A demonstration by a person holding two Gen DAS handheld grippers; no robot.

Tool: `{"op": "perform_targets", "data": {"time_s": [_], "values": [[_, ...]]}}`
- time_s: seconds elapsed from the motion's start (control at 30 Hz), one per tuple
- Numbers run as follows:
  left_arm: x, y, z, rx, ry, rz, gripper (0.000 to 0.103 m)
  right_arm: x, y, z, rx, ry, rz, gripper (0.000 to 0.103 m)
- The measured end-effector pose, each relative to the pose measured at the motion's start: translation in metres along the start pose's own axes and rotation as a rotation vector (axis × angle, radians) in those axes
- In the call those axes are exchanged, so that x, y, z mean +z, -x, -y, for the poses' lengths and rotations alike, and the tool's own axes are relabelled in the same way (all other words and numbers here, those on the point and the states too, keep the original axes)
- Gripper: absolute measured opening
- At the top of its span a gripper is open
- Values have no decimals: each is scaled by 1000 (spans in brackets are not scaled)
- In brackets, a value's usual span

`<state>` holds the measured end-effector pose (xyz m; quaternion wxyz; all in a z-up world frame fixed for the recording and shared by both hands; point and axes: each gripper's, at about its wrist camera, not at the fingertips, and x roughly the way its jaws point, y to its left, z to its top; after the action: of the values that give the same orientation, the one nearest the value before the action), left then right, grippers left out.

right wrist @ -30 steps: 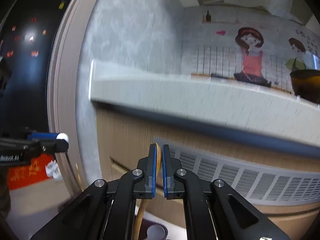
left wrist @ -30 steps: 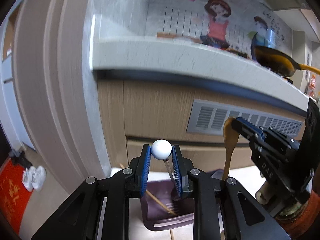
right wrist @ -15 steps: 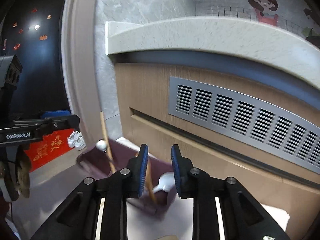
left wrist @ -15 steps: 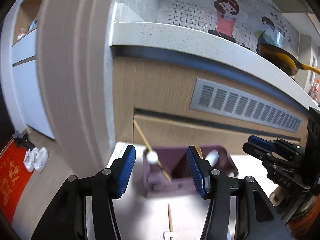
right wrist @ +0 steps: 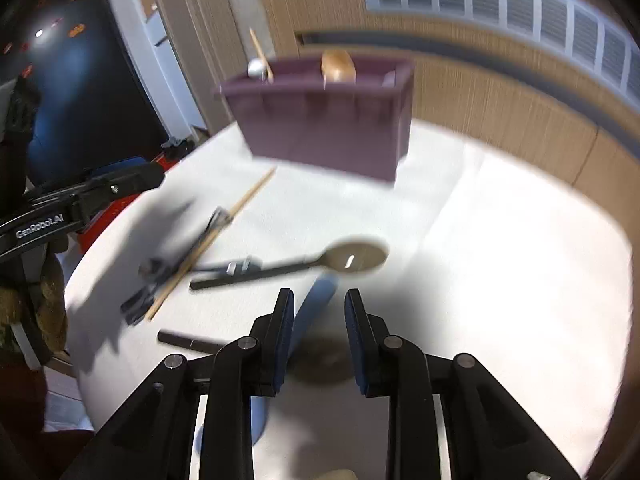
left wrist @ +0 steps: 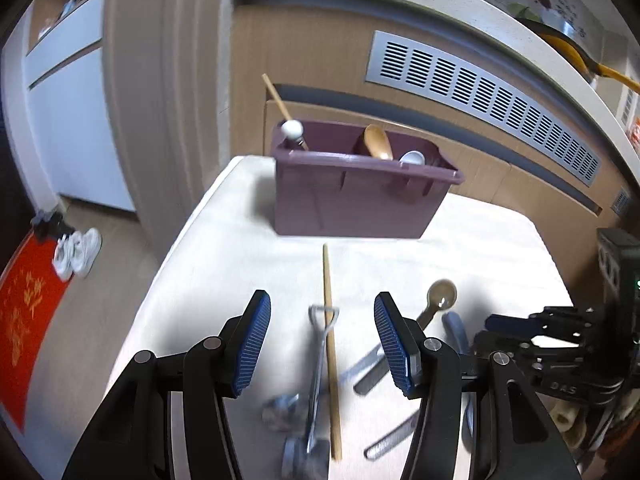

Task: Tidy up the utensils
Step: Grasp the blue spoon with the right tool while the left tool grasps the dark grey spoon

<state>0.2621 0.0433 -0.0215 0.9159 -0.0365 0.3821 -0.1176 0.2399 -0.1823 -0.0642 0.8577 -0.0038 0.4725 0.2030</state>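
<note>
A purple utensil bin stands at the far side of the white table; it also shows in the right wrist view. It holds a white-ball-topped utensil, a wooden spoon and a white spoon. My left gripper is open and empty above a wooden chopstick and a metal spoon. My right gripper is open and empty over a blue-handled utensil. A brown slotted spoon lies ahead of it.
Several dark-handled utensils lie loose on the table near its front. A wooden cabinet with a metal vent rises behind the bin. A door frame and floor with white shoes lie to the left.
Both grippers let go of their utensils into the bin, opened, and drew back and tilted down over the loose utensils on the table.
</note>
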Motion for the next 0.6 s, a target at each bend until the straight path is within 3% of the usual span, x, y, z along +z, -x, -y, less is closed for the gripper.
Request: {"op": "perform_targets", "data": {"time_s": [0.2,0.27,0.4,0.6], "values": [[-19,2,2,-10,-19,-25,55,4,-33,-15,-36,-11,-80,25],[-19,0,0,-21,-15,-37,55,3,-33,-20,-63,19,-54,24],[-18,-10,4,-62,-28,-76,55,8,-30,-13,-90,50,-55,11],[-10,-33,47,-145,-180,-134,55,19,-5,27,-127,3,-4,11]]}}
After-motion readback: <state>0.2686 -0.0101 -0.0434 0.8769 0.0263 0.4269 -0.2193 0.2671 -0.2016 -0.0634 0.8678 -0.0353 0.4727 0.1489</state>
